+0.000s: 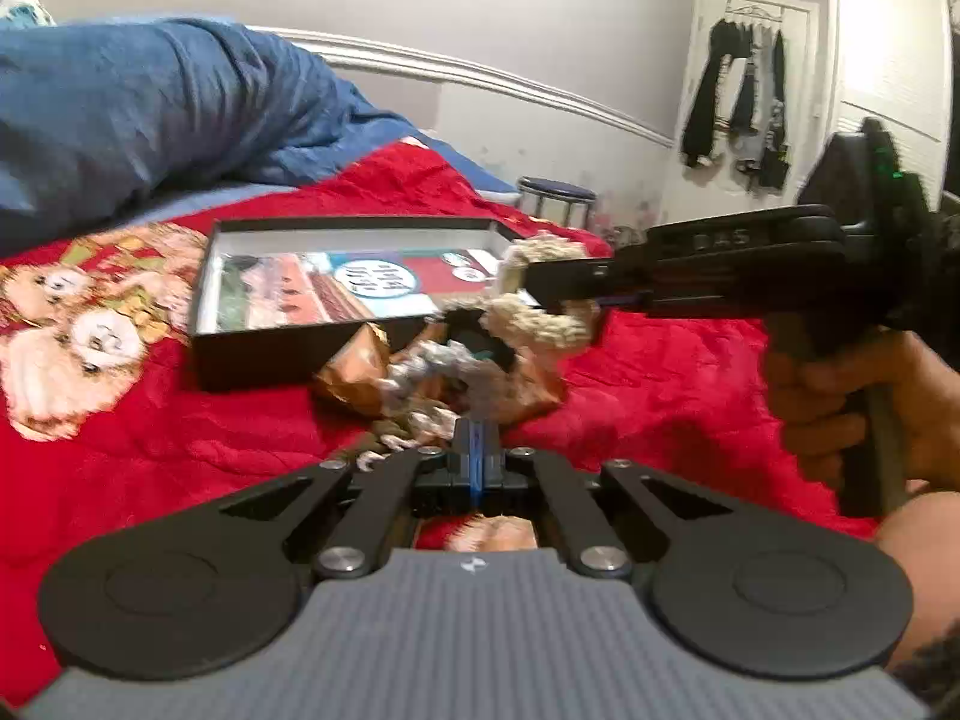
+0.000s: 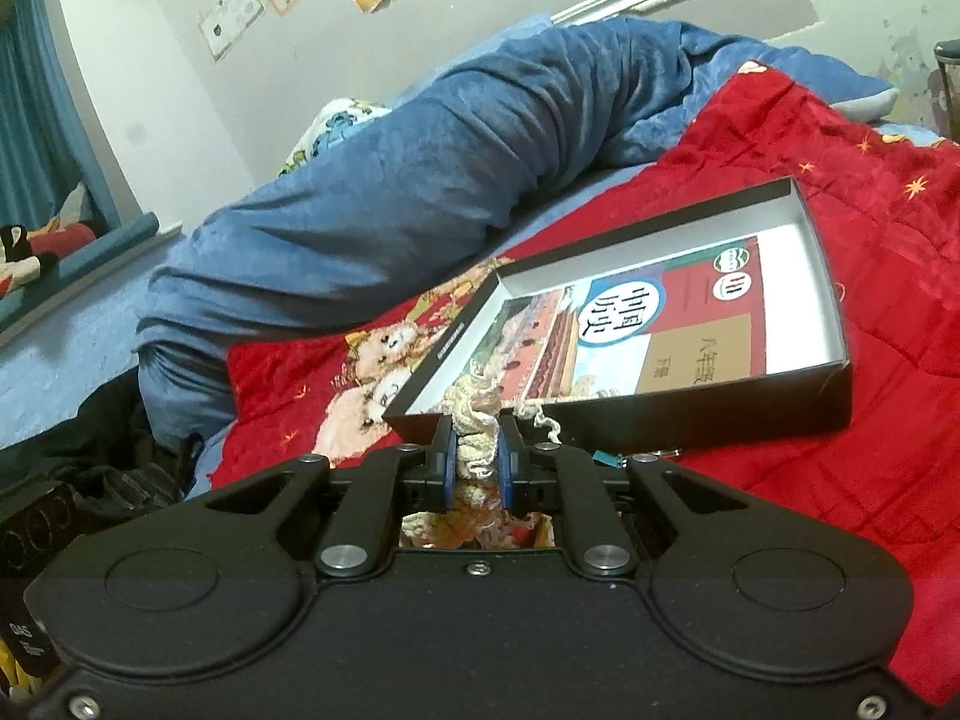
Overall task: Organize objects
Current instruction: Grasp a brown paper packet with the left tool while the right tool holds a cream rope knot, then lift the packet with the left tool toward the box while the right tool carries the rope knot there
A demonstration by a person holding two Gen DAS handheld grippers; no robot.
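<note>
Bed scene: knitted item held beside open box.

Right gripper (image 2: 475, 450): pads nearly together, clamped on cream knitted item (image 2: 474, 420), raised at near corner of black box (image 2: 708, 420). Left gripper (image 1: 474, 450): fingers fully closed, nothing visibly between them, tips low over red blanket (image 1: 660, 384) just short of a blurred brown and silvery heap (image 1: 420, 378). Box: open, on the blanket, history textbook (image 2: 648, 324) flat inside. Blue duvet (image 2: 420, 168) bunched behind. Hand (image 1: 840, 402) on right gripper's handle.

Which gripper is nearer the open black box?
Right. The right gripper, shut on a cream knitted item, sits at the black box wall; the left gripper hangs back, shut.
</note>
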